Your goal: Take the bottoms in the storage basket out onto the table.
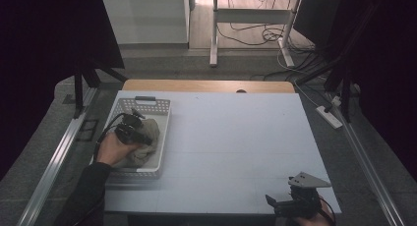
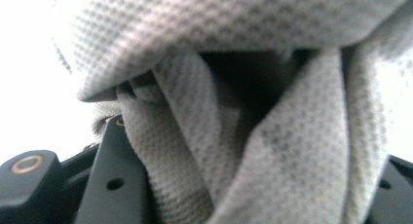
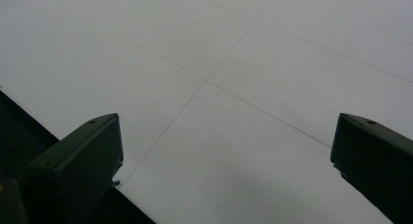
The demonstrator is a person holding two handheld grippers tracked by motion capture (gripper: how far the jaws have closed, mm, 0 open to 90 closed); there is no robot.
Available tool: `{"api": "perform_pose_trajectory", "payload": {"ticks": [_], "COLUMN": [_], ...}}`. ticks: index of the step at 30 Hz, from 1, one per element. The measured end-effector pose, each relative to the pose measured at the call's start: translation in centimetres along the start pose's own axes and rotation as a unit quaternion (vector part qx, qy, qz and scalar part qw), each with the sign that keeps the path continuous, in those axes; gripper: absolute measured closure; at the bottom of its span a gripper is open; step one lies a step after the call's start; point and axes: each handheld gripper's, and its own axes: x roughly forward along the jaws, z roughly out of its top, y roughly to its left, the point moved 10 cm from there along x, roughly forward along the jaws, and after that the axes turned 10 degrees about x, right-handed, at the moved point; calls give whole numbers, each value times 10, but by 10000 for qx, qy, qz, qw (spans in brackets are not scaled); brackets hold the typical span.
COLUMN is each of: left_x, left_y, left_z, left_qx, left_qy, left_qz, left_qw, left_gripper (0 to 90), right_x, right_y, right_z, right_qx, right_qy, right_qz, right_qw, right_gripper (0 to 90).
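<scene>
A crumpled grey waffle-weave cloth point(image 1: 147, 150) lies in a white perforated basket point(image 1: 166, 132) at the table's left side. My left gripper point(image 1: 141, 136) reaches into the basket from the left and is shut on the cloth. In the left gripper view the cloth point(image 2: 272, 151) bunches thickly between the two black jaws, with a fold arching over the top; my left gripper point(image 2: 243, 156) has its fingertips buried in the fabric. My right gripper point(image 1: 271, 202) rests low at the table's front right edge. My right gripper point(image 3: 226, 131) stands open over bare white tabletop.
The white table point(image 1: 236, 137) has a wooden strip along its far edge. Metal frame rails run down both sides of the table. A desk leg, cables and a power strip point(image 1: 330, 116) lie on the floor beyond.
</scene>
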Motion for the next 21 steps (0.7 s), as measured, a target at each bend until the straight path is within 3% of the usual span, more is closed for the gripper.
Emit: {"api": "perform_pose_trajectory", "payload": {"ticks": [9,17,21], "left_x": [-25,-58,-68], "left_y": [2,0,-2], "left_z": [6,16,19], "left_qx": [61,93,120], "left_qy": [-461,-956,-1077], "left_qz": [18,42,84], "left_qw": [9989,9954,9941], "left_gripper": [527,526,525], "right_x": [0,0,0], "right_y": [0,0,0], "right_z": [0,0,0], "right_qx": [8,6,11], "right_qy": [12,14,16], "right_qz": [0,1,3], "right_qw": [10000,10000,10000], "right_gripper": [0,0,0]}}
